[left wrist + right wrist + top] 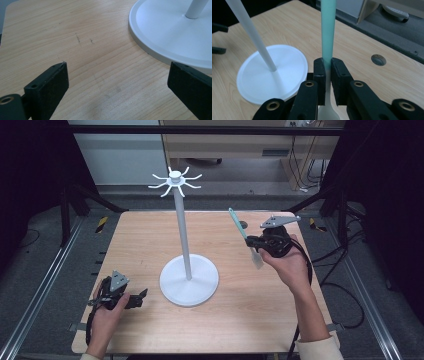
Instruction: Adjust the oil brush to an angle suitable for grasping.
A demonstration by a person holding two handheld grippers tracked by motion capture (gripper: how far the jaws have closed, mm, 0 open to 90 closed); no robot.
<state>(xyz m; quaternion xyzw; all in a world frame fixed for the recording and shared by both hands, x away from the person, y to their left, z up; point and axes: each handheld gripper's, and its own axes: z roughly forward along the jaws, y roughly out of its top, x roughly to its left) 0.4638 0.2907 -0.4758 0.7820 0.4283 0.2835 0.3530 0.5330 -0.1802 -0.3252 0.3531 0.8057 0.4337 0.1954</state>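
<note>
Teal-handled spatula (243,231) pinched in R gripper (254,241), handle up, leaning left.

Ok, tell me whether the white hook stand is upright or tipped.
Upright: the white hook stand rests flat on its round base, pole vertical.

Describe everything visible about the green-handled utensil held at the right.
The slim utensil with a mint-green handle and whitish translucent head looks like plastic or silicone. It is clamped where green meets white by the right hand-held gripper, whose jaws are shut on it. It is lifted clear of the wooden table, tilted, handle pointing up and away, head hanging below the jaws. Nothing else touches it.
</note>
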